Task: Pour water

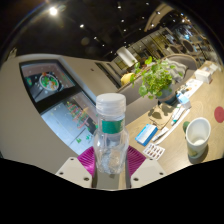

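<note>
Gripper (110, 160) clamps bottle (110, 135); cup (198, 133) stands well apart near table (205, 100) edge.

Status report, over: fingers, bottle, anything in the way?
Fingers shut on bottle, held upright. White cup ahead on table. Blister packs lie between.

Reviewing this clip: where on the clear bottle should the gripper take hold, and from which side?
Around the bottle's straight body below the green band, coming in level from the near side. It stands upright between the fingers of the gripper, and its round, even wall suits flat pads; the cap is narrower.
</note>
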